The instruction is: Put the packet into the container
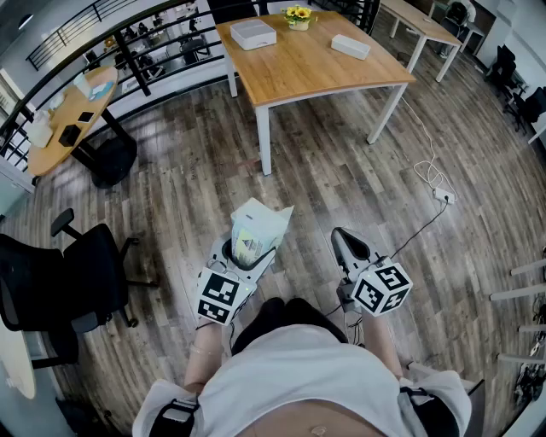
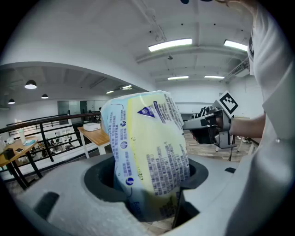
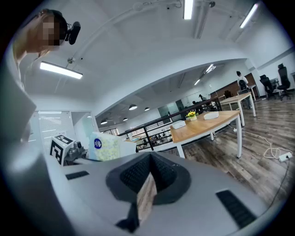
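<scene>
Head view: the person stands on a wood-plank floor (image 1: 341, 179), with both grippers held out in front of the body, well short of a wooden table (image 1: 316, 68). Left gripper (image 1: 247, 254): jaws fairly wide and clamped on the packet (image 1: 258, 226), with its marker cube (image 1: 217, 296) at the rear. The packet is a soft white and pale-yellow pouch with blue print. It stands roughly upright between the jaws and rises above them. Left gripper view: the packet (image 2: 150, 152) fills the gap between the two jaws, its lower end pinched between them. The right gripper (image 2: 207, 122) shows level beside it, apart from the packet. Right gripper (image 1: 345, 243): jaws drawn together with only a thin slit between them and nothing held, marker cube (image 1: 381, 288) behind. Right gripper view: the closed jaws show in the foreground, and the packet (image 3: 105, 146) is visible off to the left, well apart. On the table: a white box (image 1: 253, 34), a second flatter white box (image 1: 351, 46), and a small pot of yellow flowers (image 1: 298, 14). Neither box touches the packet. Elsewhere: a black office chair (image 1: 81, 273) at the left, and a white cable with a plug block (image 1: 441, 195) on the floor at the right.
</scene>
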